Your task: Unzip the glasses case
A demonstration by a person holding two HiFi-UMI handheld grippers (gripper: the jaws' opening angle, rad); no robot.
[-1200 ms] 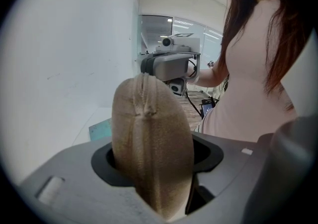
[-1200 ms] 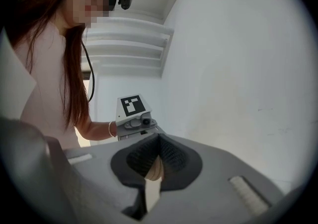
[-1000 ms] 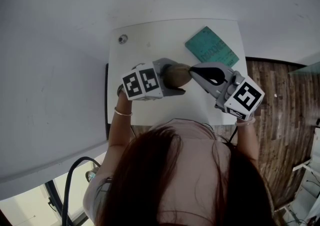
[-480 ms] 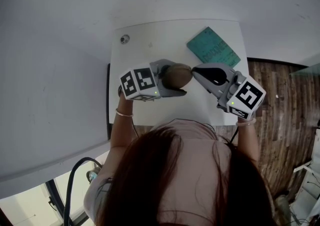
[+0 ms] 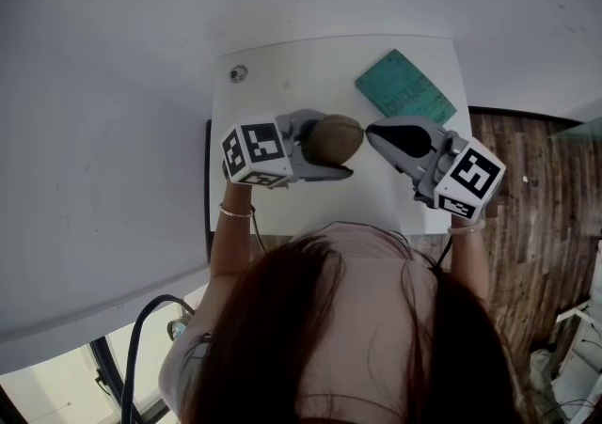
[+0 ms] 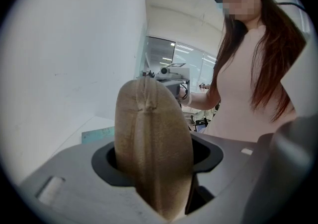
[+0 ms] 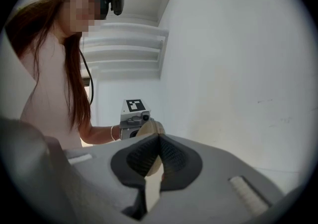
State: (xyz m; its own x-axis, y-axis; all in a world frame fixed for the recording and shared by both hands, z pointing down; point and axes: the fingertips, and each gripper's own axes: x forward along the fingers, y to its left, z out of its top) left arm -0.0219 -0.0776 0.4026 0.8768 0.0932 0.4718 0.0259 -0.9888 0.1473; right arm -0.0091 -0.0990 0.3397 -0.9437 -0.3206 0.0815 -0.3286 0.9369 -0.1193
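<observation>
1. My left gripper (image 5: 330,144) has its jaws clamped on the case (image 6: 151,138), one jaw on each broad side. The case fills the whole gap between them.
2. The case is tan and oval. In the left gripper view it stands on end, with a seam running up the middle of the side facing me. It is held up off the table (image 5: 273,84).
3. My right gripper (image 7: 159,141) has its jaws pressed together at the tips, with only a thin slit lower down. Through the slit I see the tan of the case beyond.
4. From the head view, the right gripper's tip sits just at the right end of the case. I cannot tell whether anything thin is caught between the tips.
5. The two grippers face each other across the case, left from the left and right from the right. Nothing else stands between them.
6. Beyond the case and to its right, a teal card (image 5: 406,86) lies flat on the table, well apart from both grippers.
7. Beyond the case and to its left, near the table's far corner, there is a small round disc (image 5: 239,73).
8. My hair fills the lower part of the head view and covers the table's near edge, below the case.
</observation>
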